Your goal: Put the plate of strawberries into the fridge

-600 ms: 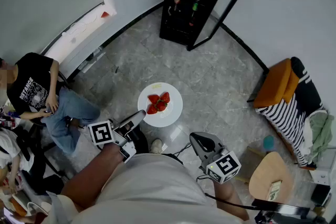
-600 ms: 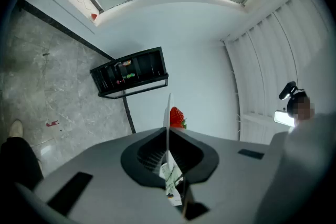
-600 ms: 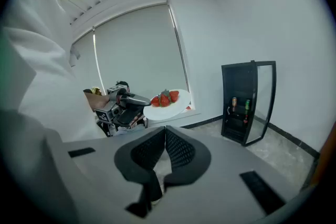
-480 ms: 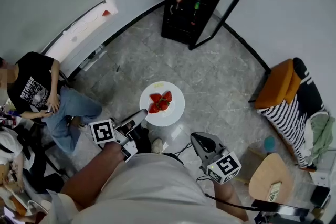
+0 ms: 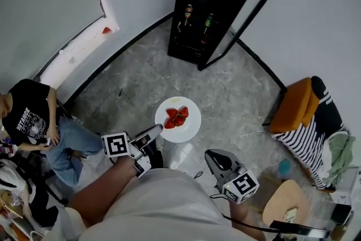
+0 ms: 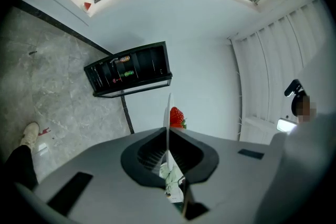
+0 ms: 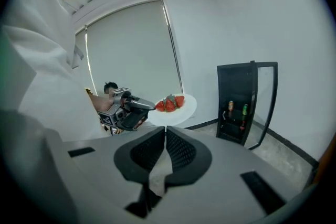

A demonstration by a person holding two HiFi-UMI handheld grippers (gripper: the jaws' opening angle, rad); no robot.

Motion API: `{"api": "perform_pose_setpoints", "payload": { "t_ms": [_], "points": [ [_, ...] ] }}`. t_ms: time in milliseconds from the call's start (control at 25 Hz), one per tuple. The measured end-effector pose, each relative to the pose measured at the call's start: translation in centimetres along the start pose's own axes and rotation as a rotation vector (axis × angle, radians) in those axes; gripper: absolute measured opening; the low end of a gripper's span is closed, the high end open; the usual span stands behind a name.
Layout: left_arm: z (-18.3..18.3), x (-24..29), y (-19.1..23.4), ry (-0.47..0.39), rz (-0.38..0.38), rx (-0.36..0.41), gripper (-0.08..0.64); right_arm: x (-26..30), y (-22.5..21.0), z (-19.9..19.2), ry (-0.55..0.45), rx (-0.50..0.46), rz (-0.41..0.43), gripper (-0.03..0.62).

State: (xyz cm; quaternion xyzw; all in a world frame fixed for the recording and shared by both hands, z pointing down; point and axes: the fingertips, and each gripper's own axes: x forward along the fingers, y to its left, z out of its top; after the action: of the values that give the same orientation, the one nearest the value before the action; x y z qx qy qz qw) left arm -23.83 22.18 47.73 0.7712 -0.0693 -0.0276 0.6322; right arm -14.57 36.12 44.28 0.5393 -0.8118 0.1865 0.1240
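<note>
A white plate (image 5: 189, 125) with red strawberries (image 5: 178, 116) hangs in the air over the marble floor. My left gripper (image 5: 158, 130) is shut on its near-left rim. In the left gripper view the plate (image 6: 168, 113) is seen edge-on between the jaws, with a strawberry (image 6: 177, 116) beyond. The right gripper view shows the plate (image 7: 185, 111) held out by the left gripper (image 7: 149, 108). My right gripper (image 5: 212, 155) is shut on nothing, low at the right. The black fridge (image 5: 206, 5) stands ahead with its glass door (image 5: 240, 20) swung open.
Bottles (image 5: 198, 16) stand on the fridge shelves. A seated person (image 5: 39, 124) is at the left. An orange cushion (image 5: 293, 104) and a striped cloth (image 5: 313, 132) lie at the right, with a round wooden stool (image 5: 287, 203) near the bottom right.
The plate and my left gripper have moved forward and a little right, toward the fridge. The whole view has shifted ahead. The right gripper keeps its place.
</note>
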Motion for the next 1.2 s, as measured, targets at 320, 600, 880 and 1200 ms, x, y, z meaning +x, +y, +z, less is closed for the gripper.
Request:
{"api": "perform_pose_setpoints", "payload": {
  "t_ms": [320, 600, 880, 1200],
  "points": [
    [9.4, 5.8, 1.8, 0.043, -0.002, -0.001, 0.025, 6.0, -5.7, 6.7, -0.063, -0.02, -0.031, 0.03],
    [13.4, 10.2, 3.8, 0.029, 0.007, -0.014, 0.025, 8.1, -11.3, 8.7, -0.07, 0.005, -0.077, 0.126],
    [16.4, 16.1, 4.5, -0.03, 0.036, -0.034, 0.025, 10.0, -19.6, 9.8, -0.031, -0.007, -0.002, 0.126],
    [20.6, 25.6, 4.4, -0.169, 0.068, -0.021, 0.025, 10.3, -31.7, 13.2, -0.014, -0.074, 0.113, 0.126]
  ]
}}
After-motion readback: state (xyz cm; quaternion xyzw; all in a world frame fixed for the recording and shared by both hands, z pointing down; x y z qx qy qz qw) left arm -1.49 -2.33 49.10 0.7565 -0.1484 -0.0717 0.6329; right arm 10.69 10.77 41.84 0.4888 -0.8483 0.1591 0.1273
